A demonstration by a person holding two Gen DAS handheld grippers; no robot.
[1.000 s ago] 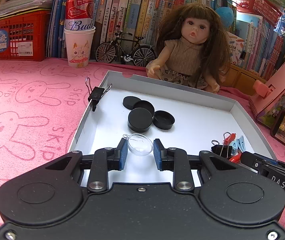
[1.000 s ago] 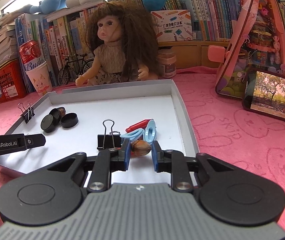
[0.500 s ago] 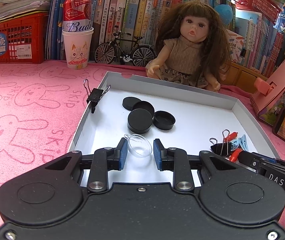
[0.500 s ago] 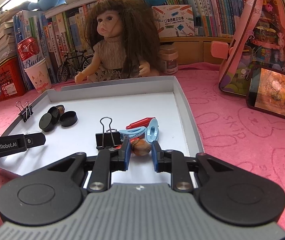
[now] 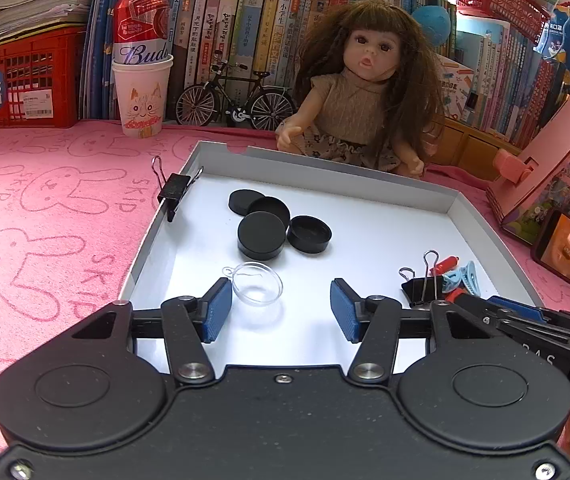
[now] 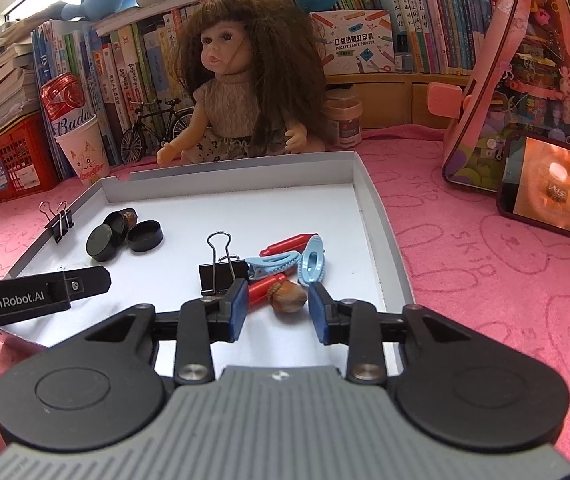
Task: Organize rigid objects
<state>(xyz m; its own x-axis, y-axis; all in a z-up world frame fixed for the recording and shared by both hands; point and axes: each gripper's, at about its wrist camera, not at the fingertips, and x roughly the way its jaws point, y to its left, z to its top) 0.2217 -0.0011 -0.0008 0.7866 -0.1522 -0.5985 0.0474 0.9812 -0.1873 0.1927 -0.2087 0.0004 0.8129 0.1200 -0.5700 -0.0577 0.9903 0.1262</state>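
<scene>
L gripper [image 5: 281, 310] spread, jaws just opened, clear dome [image 5: 258, 282] loose between. R gripper [image 6: 278, 309] likewise spread, just opened, nut [image 6: 287, 297] free on tray [image 6: 377, 216].

The left gripper [image 5: 281, 310] was pinching the little clear cup [image 5: 258, 282] before. Its jaws have just been opening, and now the cup sits loose on the white tray [image 5: 365, 248], close to the left pad and not squeezed. The right gripper [image 6: 276, 306] was pinching the brown nut [image 6: 287, 297]. Its jaws have just been opening too, and the nut now lies free on the tray between them.
</scene>
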